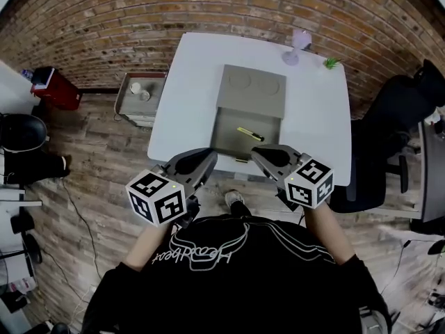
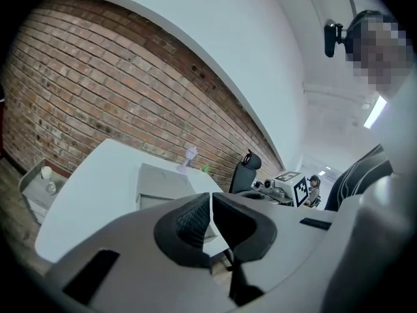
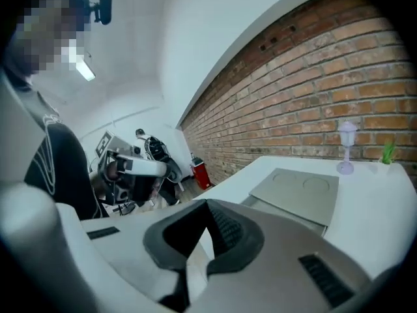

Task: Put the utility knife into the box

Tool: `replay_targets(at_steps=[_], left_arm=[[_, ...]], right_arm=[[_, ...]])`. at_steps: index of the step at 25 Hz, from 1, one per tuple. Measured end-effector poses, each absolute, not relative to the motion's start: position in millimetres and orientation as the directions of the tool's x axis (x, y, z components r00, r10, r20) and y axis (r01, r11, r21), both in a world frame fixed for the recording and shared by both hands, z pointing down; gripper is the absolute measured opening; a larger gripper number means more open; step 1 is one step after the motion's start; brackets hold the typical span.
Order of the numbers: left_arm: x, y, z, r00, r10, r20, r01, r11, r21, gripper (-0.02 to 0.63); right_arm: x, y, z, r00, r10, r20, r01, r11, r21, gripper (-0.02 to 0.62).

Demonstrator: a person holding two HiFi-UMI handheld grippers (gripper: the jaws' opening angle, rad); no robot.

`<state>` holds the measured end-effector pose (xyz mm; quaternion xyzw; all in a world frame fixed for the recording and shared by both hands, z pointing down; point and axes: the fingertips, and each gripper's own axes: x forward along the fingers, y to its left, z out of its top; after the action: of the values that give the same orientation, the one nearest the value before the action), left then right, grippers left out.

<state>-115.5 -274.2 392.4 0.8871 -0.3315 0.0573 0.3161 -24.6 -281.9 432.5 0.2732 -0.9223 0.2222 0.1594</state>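
A yellow utility knife lies inside the open grey box on the white table. The box's lid is folded back flat behind it. My left gripper and right gripper hover side by side at the table's near edge, short of the box, both shut with nothing between the pads. In the left gripper view the jaws meet in front of the box. The right gripper view shows its jaws closed, with the box to the right. The knife is hidden in both gripper views.
A purple goblet and a small green plant stand at the table's far right corner. A grey cart with cups sits left of the table, a red bin further left, and a black office chair on the right.
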Motion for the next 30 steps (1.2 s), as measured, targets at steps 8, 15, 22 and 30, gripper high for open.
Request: replay_targets(at_steps=[8, 15, 22, 30], left_arm=[[-92, -256, 373, 0.837, -0.477, 0.267, -0.543, -0.671, 0.504, 0.037], [-77, -243, 361, 0.860, -0.449, 0.243, -0.508, -0.706, 0.494, 0.037], [-80, -237, 364, 0.853, -0.462, 0.243, -0.518, -0.693, 0.502, 0.037], [-80, -237, 370, 0.842, -0.471, 0.263, -0.536, -0.676, 0.506, 0.037]], right_arm=[[-1, -260, 376, -0.809, -0.561, 0.176, -0.574, 0.691, -0.439, 0.002], [15, -240, 362, -0.780, -0.604, 0.164, -0.619, 0.704, -0.349, 0.002], [16, -233, 364, -0.776, -0.603, 0.183, -0.626, 0.700, -0.344, 0.002], [6, -231, 367, -0.801, -0.563, 0.204, -0.598, 0.732, -0.327, 0.002]])
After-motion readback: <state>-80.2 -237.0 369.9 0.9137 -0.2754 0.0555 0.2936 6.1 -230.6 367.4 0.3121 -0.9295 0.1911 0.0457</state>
